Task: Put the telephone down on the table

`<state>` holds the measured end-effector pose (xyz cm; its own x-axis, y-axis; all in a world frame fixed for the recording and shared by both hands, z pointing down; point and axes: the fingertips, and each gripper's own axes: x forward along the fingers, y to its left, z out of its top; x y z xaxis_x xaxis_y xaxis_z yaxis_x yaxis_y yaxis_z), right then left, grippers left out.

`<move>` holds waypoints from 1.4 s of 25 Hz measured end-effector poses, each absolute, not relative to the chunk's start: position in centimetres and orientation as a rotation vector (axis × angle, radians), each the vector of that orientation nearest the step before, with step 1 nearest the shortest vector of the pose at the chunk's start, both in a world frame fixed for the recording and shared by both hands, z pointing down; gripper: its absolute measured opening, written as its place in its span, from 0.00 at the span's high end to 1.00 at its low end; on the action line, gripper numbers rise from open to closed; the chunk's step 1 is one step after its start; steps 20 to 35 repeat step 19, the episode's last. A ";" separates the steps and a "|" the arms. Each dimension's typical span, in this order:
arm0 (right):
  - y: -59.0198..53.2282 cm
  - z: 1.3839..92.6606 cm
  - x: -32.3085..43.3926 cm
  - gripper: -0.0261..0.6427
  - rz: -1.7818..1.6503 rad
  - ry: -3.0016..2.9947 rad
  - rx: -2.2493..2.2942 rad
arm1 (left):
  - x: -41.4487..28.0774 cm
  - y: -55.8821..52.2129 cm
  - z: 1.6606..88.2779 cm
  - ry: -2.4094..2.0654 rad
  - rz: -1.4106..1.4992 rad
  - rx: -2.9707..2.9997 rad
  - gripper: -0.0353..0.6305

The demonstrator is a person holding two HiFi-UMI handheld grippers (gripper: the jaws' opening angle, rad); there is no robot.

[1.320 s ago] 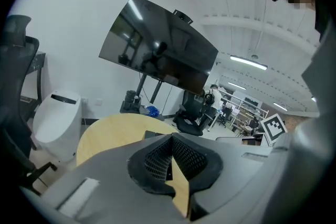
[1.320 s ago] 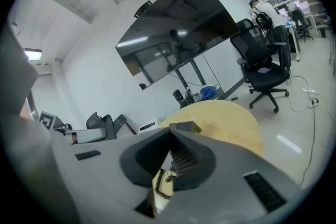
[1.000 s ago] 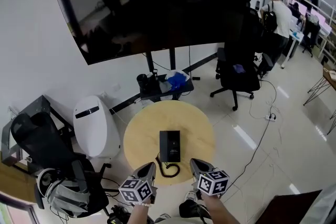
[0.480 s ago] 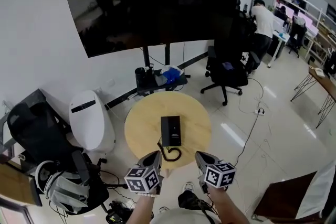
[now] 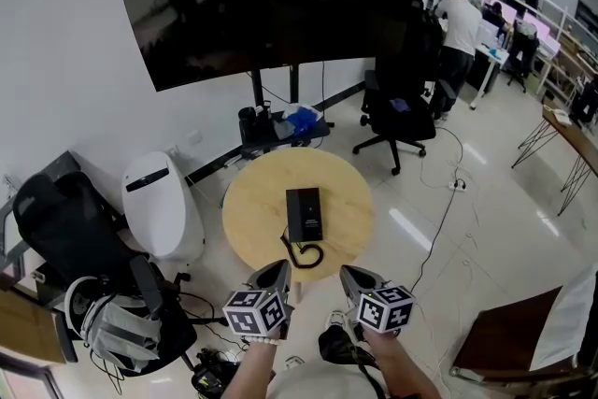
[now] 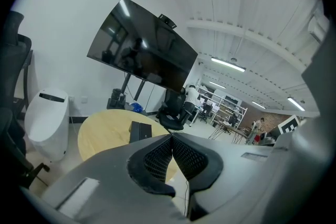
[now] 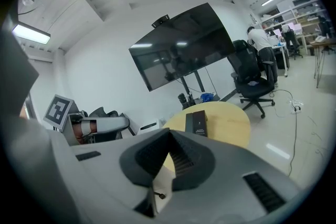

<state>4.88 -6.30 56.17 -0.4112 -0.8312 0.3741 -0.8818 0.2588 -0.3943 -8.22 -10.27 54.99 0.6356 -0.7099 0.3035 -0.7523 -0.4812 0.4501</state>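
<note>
Telephone (image 5: 304, 213) lay on the tabletop (image 5: 252, 220), long axis pointing away, ahead and midway between both tools. Left tool (image 5: 277, 270) and right tool (image 5: 349, 274) were pinched closed, empty.

Black, flat, rectangular telephone (image 5: 304, 214) lying on a round light-wood desk (image 5: 250, 212), approx. at the centre of the top. Long sides run from the near rim toward the far rim, w/ only a slight skew. Top face looks split lengthwise into two strips, left and right; small pale print on the right strip, too small to read. Black cord (image 5: 306, 255) leaves the phone's near short end and curls into one loose loop flat on the wood, just inside the near rim. Desk top is pale yellow-tan and evenly lit.
</note>
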 end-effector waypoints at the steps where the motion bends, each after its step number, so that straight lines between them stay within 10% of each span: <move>1: -6.3 56.0 4.8 0.95 0.850 -2.422 1.655 | -8.3 -10.2 54.9 -1.141 0.100 2.307 0.94; 35: -6.9 56.1 4.5 0.95 0.836 -2.436 1.629 | -8.1 -10.7 55.1 -1.150 0.079 2.283 0.94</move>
